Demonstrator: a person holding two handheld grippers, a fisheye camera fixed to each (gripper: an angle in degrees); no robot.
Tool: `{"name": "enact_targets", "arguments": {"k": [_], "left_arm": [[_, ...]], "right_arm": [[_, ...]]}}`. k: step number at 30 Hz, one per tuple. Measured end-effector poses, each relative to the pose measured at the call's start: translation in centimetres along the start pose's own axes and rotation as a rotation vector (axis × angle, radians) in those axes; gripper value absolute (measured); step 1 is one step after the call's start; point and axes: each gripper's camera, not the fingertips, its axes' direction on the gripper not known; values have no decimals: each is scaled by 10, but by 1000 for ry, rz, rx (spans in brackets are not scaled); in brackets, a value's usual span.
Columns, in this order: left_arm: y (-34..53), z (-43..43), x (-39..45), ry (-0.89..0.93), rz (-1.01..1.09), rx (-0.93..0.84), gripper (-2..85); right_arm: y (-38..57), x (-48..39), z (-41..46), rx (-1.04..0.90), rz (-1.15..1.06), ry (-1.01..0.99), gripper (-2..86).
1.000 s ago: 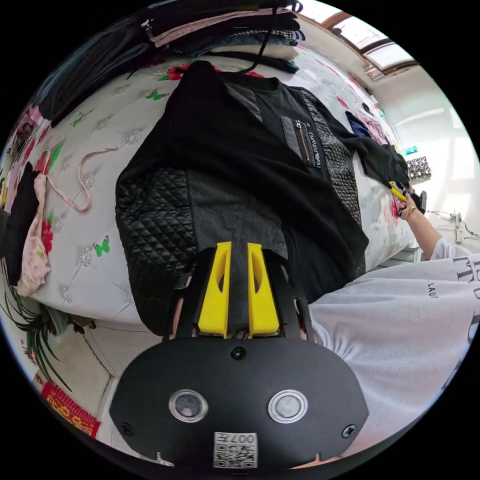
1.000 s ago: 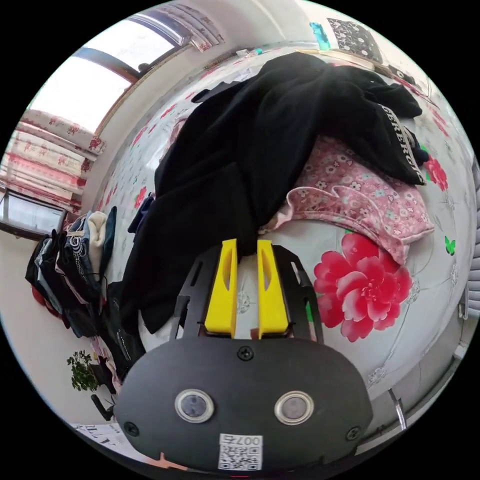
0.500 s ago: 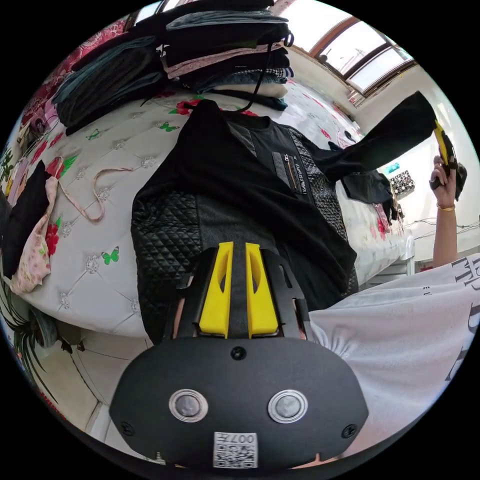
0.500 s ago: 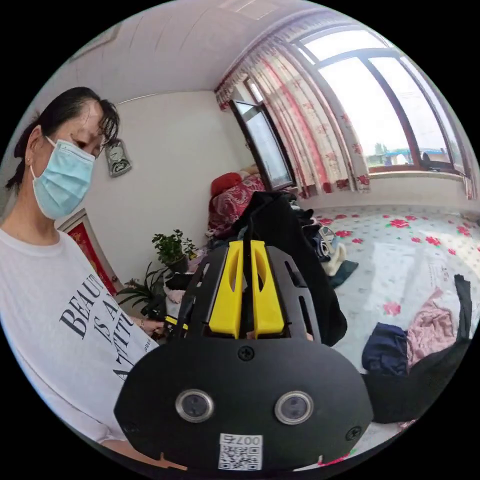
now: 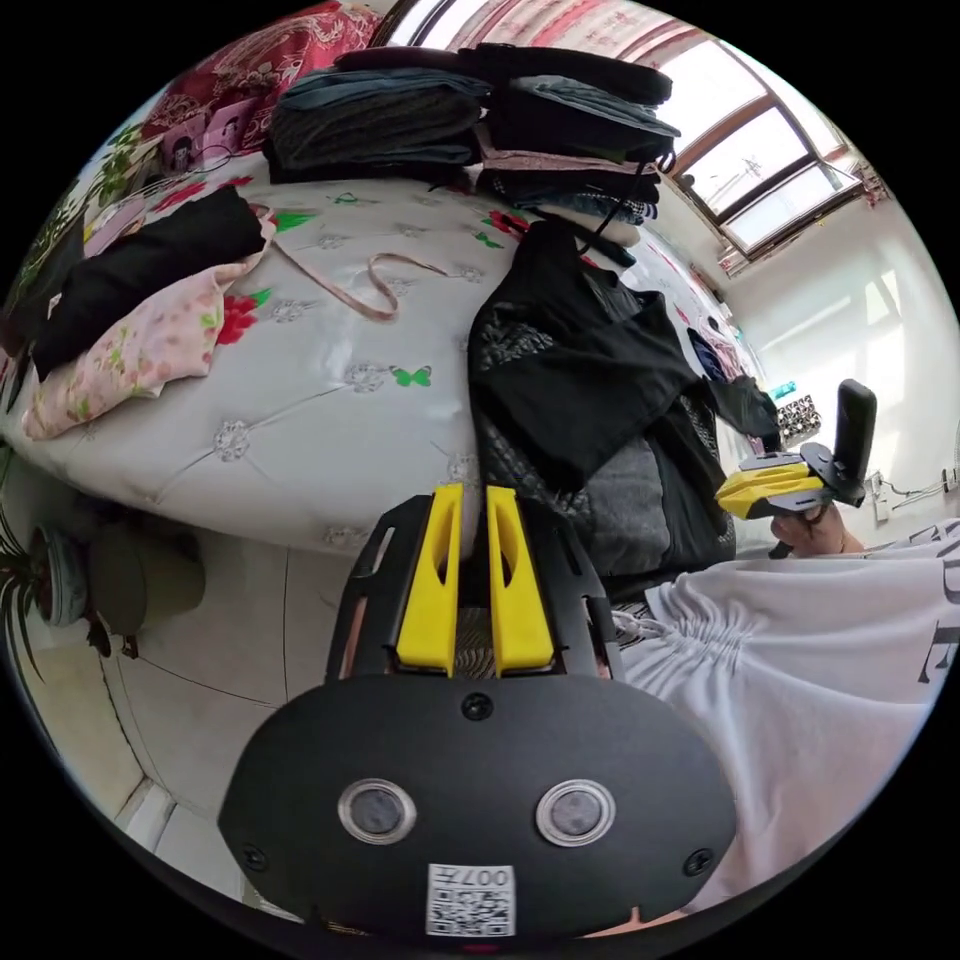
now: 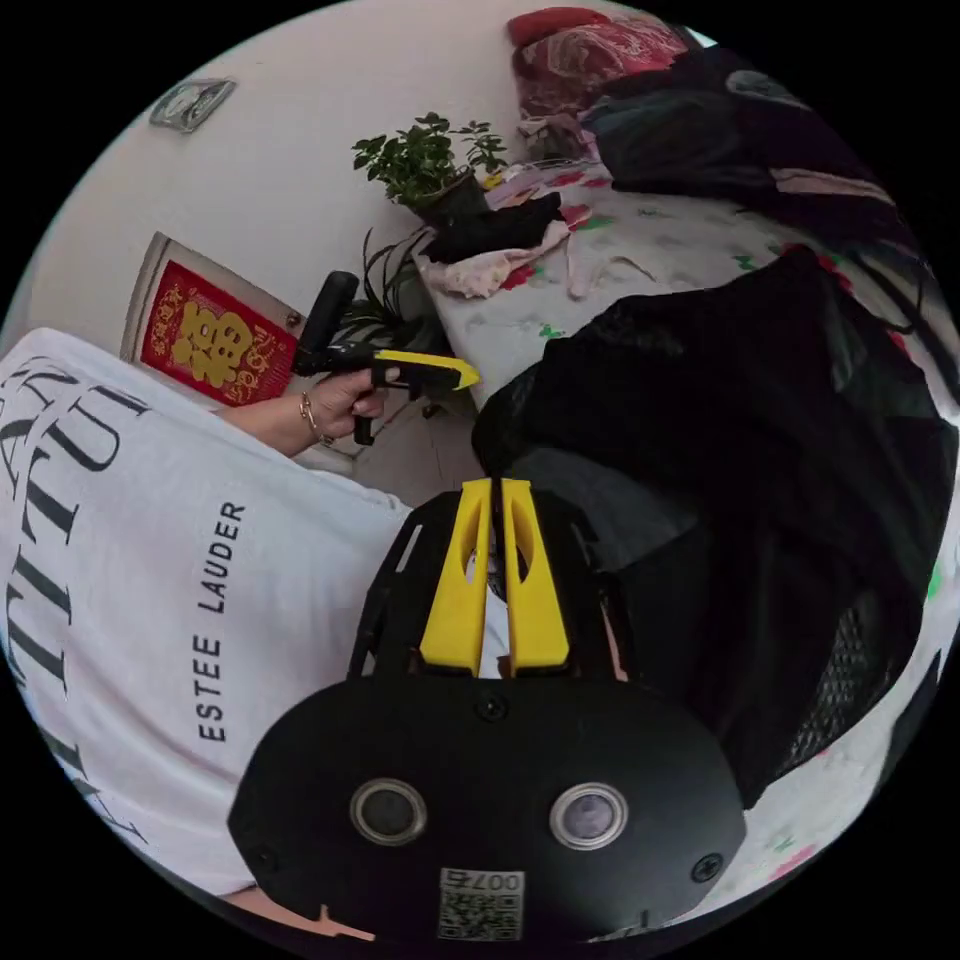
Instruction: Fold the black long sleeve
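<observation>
Your open bedsheet lies at ten o'clock, stacked folded clothes wall off twelve, pink garment crowds nine, black long sleeve fills one o'clock.

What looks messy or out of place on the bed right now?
The black long sleeve lies bunched at the bed's edge, its quilted part hanging over the side rather than flat. A loose pink strap curls on the mattress, and a black and pink bundle of clothes sits unfolded at the corner beside the stacked clothes.

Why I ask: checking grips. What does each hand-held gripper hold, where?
Left hand-held gripper: nothing. Right hand-held gripper touches the black long sleeve's edge; grip unclear.
</observation>
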Motion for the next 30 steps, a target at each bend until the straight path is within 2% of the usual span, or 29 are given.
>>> {"name": "enact_targets", "arguments": {"k": [3, 8, 11, 14, 17, 19, 21, 23, 25, 27, 30], "left_arm": [[14, -5, -12, 9, 27, -54, 55], [37, 12, -20, 72, 52, -194, 87], [51, 16, -12, 77, 100, -233, 104], [48, 23, -2, 67, 142, -259, 114], [25, 33, 13, 86, 178, -292, 114], [10, 45, 27, 49, 202, -381, 103], [3, 50, 44, 1, 281, -478, 59], [2, 40, 57, 13, 369, -498, 35], [-3, 22, 61, 99, 391, -521, 23], [-16, -22, 52, 222, 351, -473, 15], [-45, -82, 28, 437, 255, -307, 12]], "right_arm": [[30, 24, -2, 34, 189, 164, 29], [124, 75, -31, 120, 642, 425, 83], [186, 93, -35, 136, 892, 487, 122], [229, 108, -22, 65, 1028, 433, 144], [245, 122, 1, -11, 1046, 313, 138], [244, 130, 13, -40, 1030, 272, 126], [238, 137, 17, -37, 997, 269, 103], [228, 149, 18, -26, 948, 191, 59], [223, 154, 11, -37, 928, 187, 28], [220, 154, -4, -48, 884, 186, 15], [219, 143, -59, 113, 802, 174, 8]]}}
